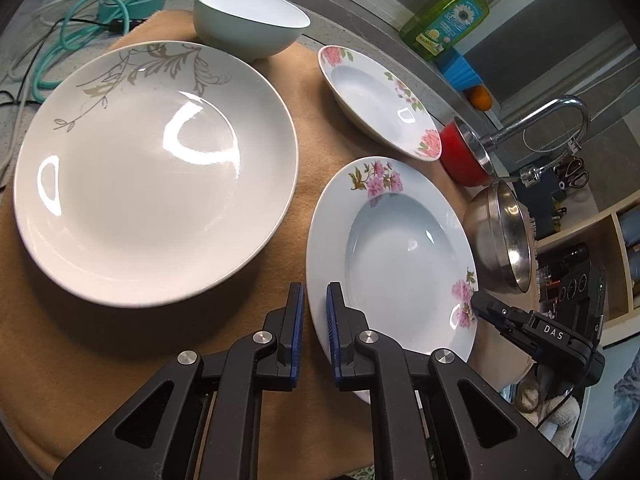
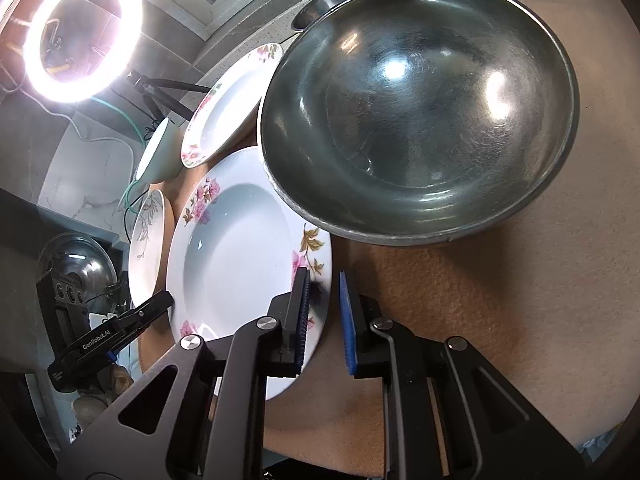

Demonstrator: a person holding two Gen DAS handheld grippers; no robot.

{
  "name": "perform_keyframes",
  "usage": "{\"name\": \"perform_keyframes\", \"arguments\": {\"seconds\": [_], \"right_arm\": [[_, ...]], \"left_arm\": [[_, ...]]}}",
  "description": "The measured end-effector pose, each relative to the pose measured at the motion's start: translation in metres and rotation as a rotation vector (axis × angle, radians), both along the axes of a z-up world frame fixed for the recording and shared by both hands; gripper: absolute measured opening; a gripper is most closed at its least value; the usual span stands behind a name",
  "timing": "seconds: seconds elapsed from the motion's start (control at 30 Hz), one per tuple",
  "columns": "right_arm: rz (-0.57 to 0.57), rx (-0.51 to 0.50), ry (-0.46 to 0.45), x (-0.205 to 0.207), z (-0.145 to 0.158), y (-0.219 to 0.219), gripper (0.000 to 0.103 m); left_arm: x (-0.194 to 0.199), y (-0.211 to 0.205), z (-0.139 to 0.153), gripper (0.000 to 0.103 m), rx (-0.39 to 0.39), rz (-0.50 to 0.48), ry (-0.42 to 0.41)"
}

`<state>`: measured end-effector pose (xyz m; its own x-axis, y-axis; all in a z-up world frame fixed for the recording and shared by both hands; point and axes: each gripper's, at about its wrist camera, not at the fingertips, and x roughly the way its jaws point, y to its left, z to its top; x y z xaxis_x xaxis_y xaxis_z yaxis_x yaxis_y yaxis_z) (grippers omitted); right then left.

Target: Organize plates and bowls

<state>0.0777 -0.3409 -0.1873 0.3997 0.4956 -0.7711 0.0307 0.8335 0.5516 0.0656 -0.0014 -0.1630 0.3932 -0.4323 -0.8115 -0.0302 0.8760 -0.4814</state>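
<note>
A deep white plate with pink flowers [image 1: 400, 256] lies on the tan mat [image 1: 140, 340]. My left gripper [image 1: 316, 304] is open, its fingers astride the plate's near rim. My right gripper [image 2: 326, 292] is open too, astride the opposite rim of the same plate [image 2: 240, 264]. A large white plate with a grey leaf pattern [image 1: 156, 172] lies to the left. A second pink-flowered plate [image 1: 376, 100] and a pale green bowl [image 1: 248, 20] sit behind. A steel bowl [image 2: 420, 112] stands right beside the held plate.
A red pot [image 1: 460, 156], a tap [image 1: 560, 116] and a green soap bottle [image 1: 448, 16] stand beyond the mat on the right. Cables [image 1: 80, 32] lie at the back left. A ring light [image 2: 80, 32] shines in the right wrist view.
</note>
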Motion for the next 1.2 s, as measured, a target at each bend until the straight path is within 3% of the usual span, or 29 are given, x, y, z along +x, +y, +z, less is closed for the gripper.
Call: {"name": "perform_keyframes", "arguments": {"seconds": [0.67,1.2], "right_arm": [[0.030,-0.040,-0.001,-0.004,0.005,0.006,0.012],[0.068,-0.055,0.011,-0.022,0.004,0.013,0.013]], "left_arm": [[-0.004,-0.003,0.000,0.010,0.016,-0.014,-0.003],[-0.030,0.001,0.002,0.010,0.027,-0.013,0.004]]}}
